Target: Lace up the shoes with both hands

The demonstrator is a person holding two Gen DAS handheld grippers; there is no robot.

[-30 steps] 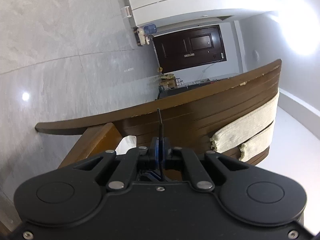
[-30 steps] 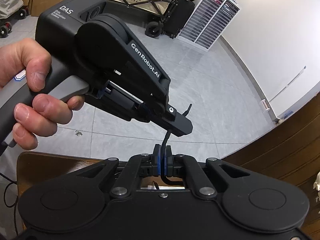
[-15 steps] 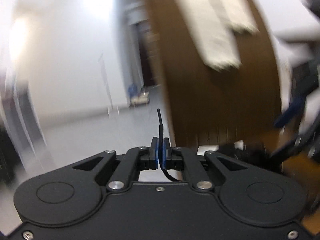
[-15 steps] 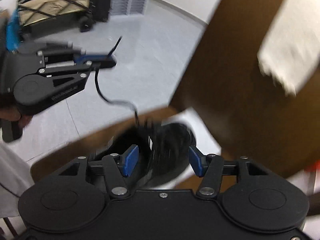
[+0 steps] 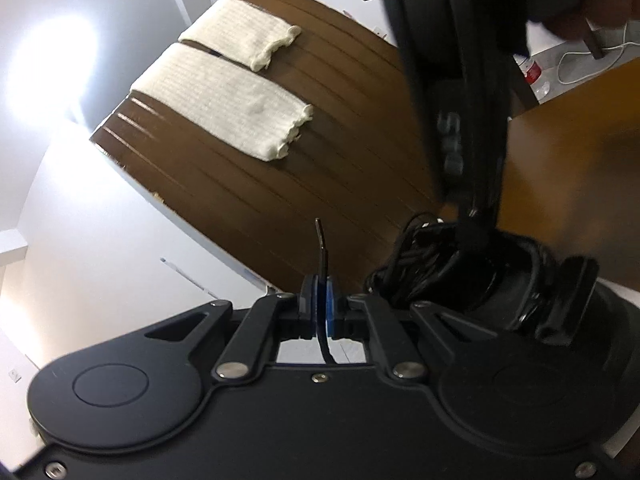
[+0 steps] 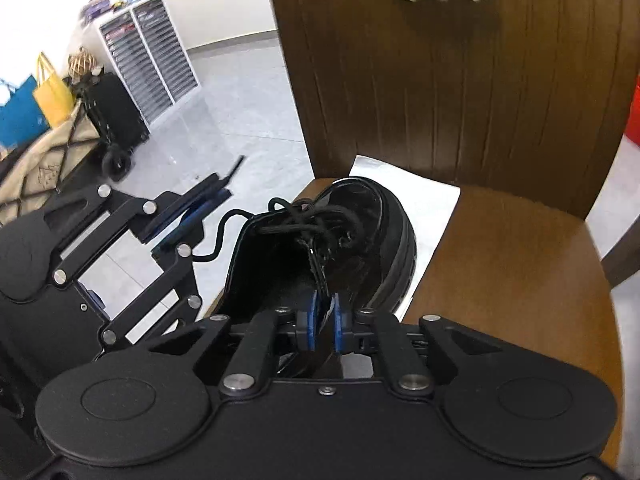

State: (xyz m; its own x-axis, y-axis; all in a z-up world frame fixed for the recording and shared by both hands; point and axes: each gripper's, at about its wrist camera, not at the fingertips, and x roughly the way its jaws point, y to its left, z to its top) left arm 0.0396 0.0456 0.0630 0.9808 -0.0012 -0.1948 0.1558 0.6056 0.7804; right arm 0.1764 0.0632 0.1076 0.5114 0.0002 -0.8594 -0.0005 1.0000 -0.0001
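A glossy black shoe (image 6: 360, 232) with a black lace (image 6: 218, 236) sits on a white sheet (image 6: 432, 208) over a mid-brown wooden chair seat (image 6: 520, 280). The chair back (image 6: 460, 80) is darker brown with thin vertical grooves (cream ribbed cloth (image 5: 236, 108) draped over it). Both tools are matte black with blue pads (image 6: 309, 320). The floor (image 6: 240, 120) is pale grey tile.
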